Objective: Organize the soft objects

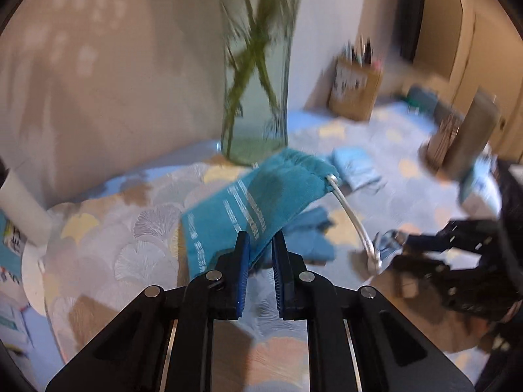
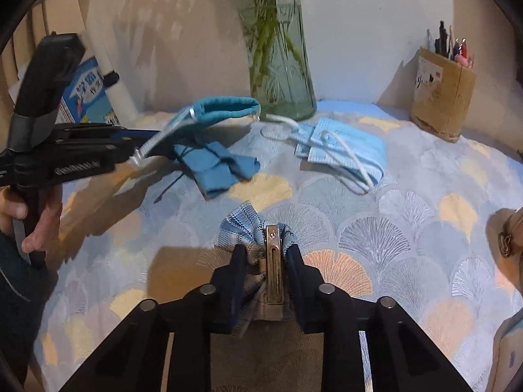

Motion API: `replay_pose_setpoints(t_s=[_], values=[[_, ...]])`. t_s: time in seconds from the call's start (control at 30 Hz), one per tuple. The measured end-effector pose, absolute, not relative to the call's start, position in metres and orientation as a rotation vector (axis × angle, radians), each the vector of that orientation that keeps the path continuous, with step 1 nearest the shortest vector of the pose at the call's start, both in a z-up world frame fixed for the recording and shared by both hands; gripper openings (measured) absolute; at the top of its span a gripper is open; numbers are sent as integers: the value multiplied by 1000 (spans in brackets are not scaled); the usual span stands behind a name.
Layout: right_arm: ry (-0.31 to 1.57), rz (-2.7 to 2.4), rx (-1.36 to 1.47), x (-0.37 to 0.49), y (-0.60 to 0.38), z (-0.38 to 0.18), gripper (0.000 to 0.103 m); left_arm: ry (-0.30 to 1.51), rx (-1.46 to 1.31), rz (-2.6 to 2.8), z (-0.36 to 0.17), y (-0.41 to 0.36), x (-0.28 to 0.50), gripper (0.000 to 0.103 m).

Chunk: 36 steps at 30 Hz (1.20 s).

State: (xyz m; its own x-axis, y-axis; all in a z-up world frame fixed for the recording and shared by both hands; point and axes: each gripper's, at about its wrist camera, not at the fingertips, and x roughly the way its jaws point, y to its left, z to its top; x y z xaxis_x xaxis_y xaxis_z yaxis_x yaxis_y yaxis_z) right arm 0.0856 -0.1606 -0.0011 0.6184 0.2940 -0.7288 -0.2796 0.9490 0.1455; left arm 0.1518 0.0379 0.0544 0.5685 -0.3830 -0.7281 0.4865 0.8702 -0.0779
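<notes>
My left gripper (image 1: 260, 245) is shut on a teal drawstring pouch (image 1: 261, 196) with white lettering and a white cord (image 1: 354, 225), held above the table. The pouch also shows in the right wrist view (image 2: 222, 111), with the left gripper (image 2: 140, 150) at its end. My right gripper (image 2: 266, 258) is shut on a blue patterned bow tie (image 2: 242, 225) with a metal clip (image 2: 273, 261), low over the tablecloth. A folded blue cloth (image 2: 219, 166) lies under the pouch. Light blue face masks (image 2: 343, 150) lie near the vase.
A glass vase (image 2: 278, 49) with green stems stands at the back centre. A cardboard pen holder (image 2: 441, 101) stands at the back right. A white roll (image 1: 23, 209) and a blue packet (image 2: 88, 94) sit at the left. The patterned tablecloth (image 2: 392, 228) covers the round table.
</notes>
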Motion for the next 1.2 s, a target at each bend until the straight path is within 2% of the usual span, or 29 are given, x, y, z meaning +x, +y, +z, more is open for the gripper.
replay_pose_setpoints(t_s=[0.17, 0.33, 0.37, 0.4, 0.43, 0.47, 0.5, 0.7, 0.83, 0.87, 0.9, 0.93, 0.97, 1.0, 1.03, 1.1, 1.17, 1.2], values=[[789, 358, 99, 71, -177, 12, 24, 776, 1, -568, 79, 56, 118, 11], [782, 340, 120, 43, -199, 26, 24, 808, 59, -552, 77, 50, 79, 12], [778, 333, 122, 38, -204, 28, 24, 816, 98, -531, 72, 45, 76, 20], [775, 327, 126, 32, -209, 29, 24, 834, 150, -500, 65, 38, 75, 39], [777, 323, 128, 28, -214, 29, 24, 845, 172, -483, 61, 36, 75, 48], [780, 315, 128, 26, -217, 27, 25, 862, 192, -455, 53, 31, 78, 70], [790, 302, 132, 25, -221, 23, 26, 869, 198, -437, 47, 29, 80, 86], [859, 274, 172, 27, -235, -3, 27, 974, 101, -376, 11, 22, 120, 88], [872, 272, 136, 29, -228, -7, 35, 934, 265, -419, 6, -15, 117, 88], [875, 271, 123, 30, -226, -7, 45, 919, 317, -405, 4, -22, 116, 88], [875, 270, 109, 29, -224, -7, 60, 910, 358, -387, 1, -28, 116, 90], [873, 264, 97, 29, -223, -7, 66, 879, 375, -369, 0, -31, 118, 90], [872, 251, 83, 29, -222, -7, 75, 870, 363, -366, 1, -30, 119, 83], [872, 240, 72, 28, -221, -7, 78, 871, 341, -358, 2, -27, 122, 62], [876, 238, 68, 29, -220, -8, 79, 883, 301, -361, 4, -22, 126, 53], [896, 230, 60, 32, -219, -11, 80, 886, 225, -359, 8, -11, 130, 20], [900, 216, 40, 32, -217, -11, 80, 868, 178, -336, 14, 0, 128, 12], [901, 208, 22, 32, -215, -11, 80, 860, 132, -346, 18, 5, 128, 11]])
